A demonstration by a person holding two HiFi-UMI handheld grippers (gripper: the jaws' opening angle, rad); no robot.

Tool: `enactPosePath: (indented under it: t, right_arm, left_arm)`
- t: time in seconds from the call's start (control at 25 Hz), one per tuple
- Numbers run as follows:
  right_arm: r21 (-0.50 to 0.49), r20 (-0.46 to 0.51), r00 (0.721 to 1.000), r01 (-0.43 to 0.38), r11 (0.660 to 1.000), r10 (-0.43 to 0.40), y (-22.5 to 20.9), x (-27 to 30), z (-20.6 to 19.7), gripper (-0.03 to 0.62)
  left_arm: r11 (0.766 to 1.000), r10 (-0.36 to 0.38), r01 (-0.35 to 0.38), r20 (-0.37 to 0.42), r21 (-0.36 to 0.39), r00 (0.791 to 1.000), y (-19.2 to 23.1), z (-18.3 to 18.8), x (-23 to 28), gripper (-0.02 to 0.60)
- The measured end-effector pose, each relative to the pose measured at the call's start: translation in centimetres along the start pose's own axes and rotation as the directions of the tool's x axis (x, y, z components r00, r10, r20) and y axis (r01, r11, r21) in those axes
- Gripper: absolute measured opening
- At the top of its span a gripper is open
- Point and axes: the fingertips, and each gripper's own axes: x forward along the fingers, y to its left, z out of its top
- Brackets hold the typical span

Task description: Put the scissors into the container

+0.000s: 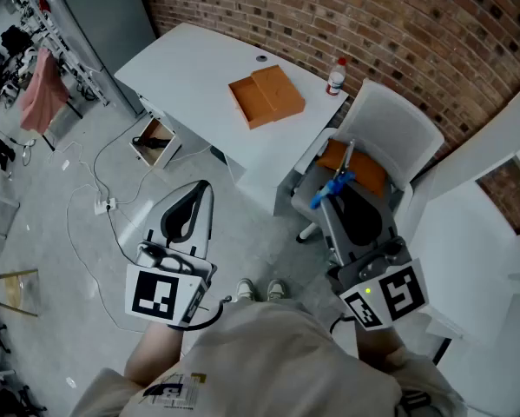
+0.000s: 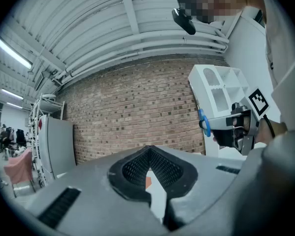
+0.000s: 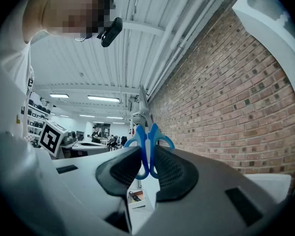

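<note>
Scissors with blue handles [image 3: 148, 140] stand upright between my right gripper's [image 3: 146, 154] pads, which press on the handles; the blades point up and away. In the head view the scissors [image 1: 335, 188] are held by the right gripper [image 1: 338, 196] above a white chair. An orange container [image 1: 266, 95] lies on the white table [image 1: 190, 63], well ahead and to the left of the scissors. My left gripper [image 1: 201, 188] hangs over the floor, its tips together with nothing between them. The left gripper [image 2: 148, 150] view also catches the scissors' blue handle [image 2: 203, 124].
A white chair [image 1: 397, 129] with an orange object [image 1: 370, 175] on its seat stands under the right gripper. A small bottle [image 1: 335, 76] is at the table's right edge. An open box [image 1: 153, 140] and cables lie on the floor. A brick wall runs behind.
</note>
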Motion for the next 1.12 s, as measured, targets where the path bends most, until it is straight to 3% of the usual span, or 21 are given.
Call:
enactPosePath:
  t: [0.8, 1.12]
  right_arm:
    - [0.042, -0.005, 1.000, -0.030, 0.999, 0.030, -1.6, -0.3, -0.3, 0.081]
    - [0.047, -0.011, 0.997, -0.078, 0.996, 0.078, -2.3, -0.2, -1.2, 0.081]
  left_arm:
    - [1.000, 0.007, -0.006, -0.020, 0.018, 1.000, -1.5, 0.3, 1.0, 0.009]
    - [0.997, 0.069, -0.069, -0.018, 0.016, 0.997, -2.0, -0.3, 1.1, 0.008]
